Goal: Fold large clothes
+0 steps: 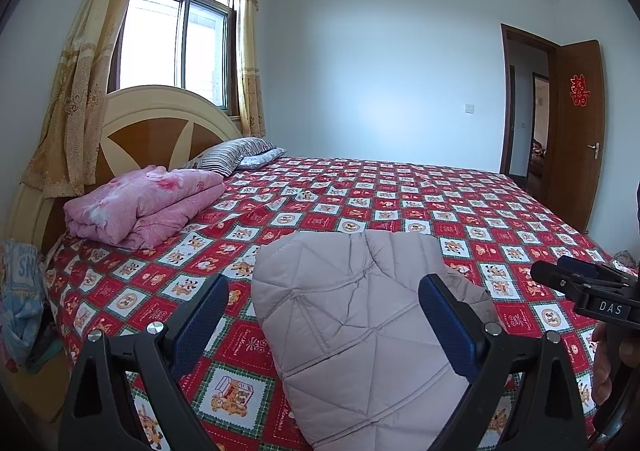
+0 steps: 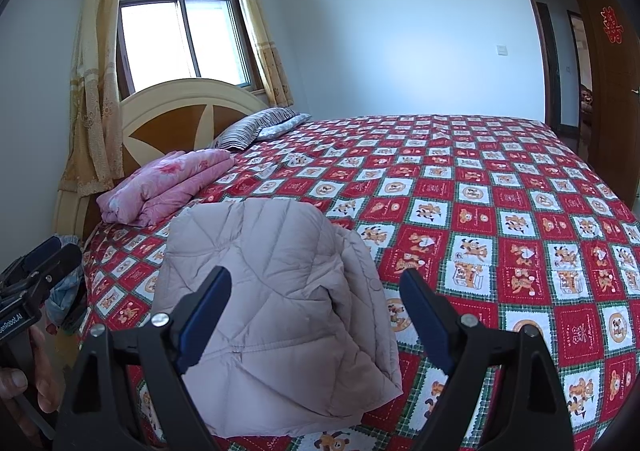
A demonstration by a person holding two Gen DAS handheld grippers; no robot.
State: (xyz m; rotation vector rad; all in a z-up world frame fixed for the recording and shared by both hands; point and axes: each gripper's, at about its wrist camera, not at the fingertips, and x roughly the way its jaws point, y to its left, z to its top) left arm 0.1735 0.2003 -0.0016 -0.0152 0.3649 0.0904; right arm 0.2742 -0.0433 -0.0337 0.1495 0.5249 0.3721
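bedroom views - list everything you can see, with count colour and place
quilted jacket: 1, pale pinkish grey, folded on the bed's near edge
bedspread: 1, red, white and green cartoon squares, covering the bed
pink quilt: 1, folded, by the headboard
pillows: 2, one striped and one pale patterned, far side at the headboard
headboard: 1, cream and brown, under the window
curtains: 2, yellow, either side of the window
door: 1, brown, open, right wall
left gripper: open, above the jacket
right gripper: open, above the jacket
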